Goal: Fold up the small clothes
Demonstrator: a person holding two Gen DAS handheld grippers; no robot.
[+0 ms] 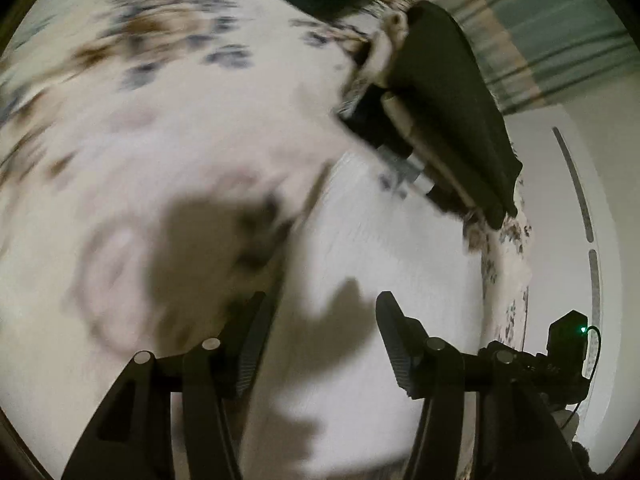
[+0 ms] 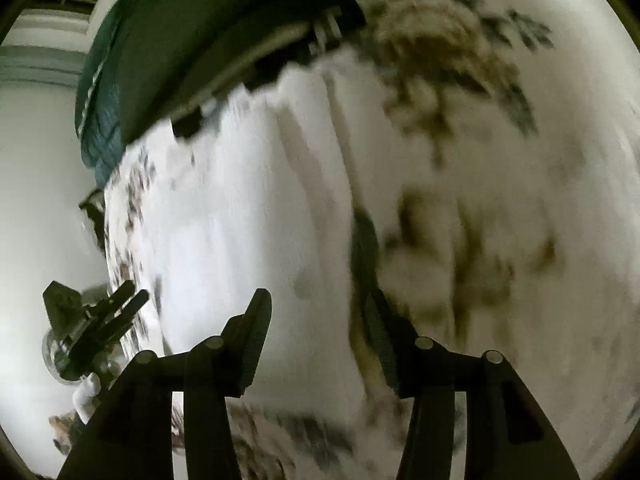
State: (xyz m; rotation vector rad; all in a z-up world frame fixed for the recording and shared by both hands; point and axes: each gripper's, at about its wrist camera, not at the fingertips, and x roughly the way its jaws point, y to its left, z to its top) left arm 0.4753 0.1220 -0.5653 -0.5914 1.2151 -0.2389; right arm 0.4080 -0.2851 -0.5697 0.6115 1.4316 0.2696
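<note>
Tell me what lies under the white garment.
The white garment lies spread on a floral bedsheet, whose brown and grey print shows around its edges. The sheet directly beneath is covered, and motion blur hides finer detail.

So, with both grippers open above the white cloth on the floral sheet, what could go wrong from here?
1. Both views are motion-blurred, so the white cloth's edge is hard to find; a grasp may miss it.
2. The left gripper and right gripper might pinch the floral bedsheet together with the cloth.
3. The folded dark garments lie near and could be knocked.
</note>
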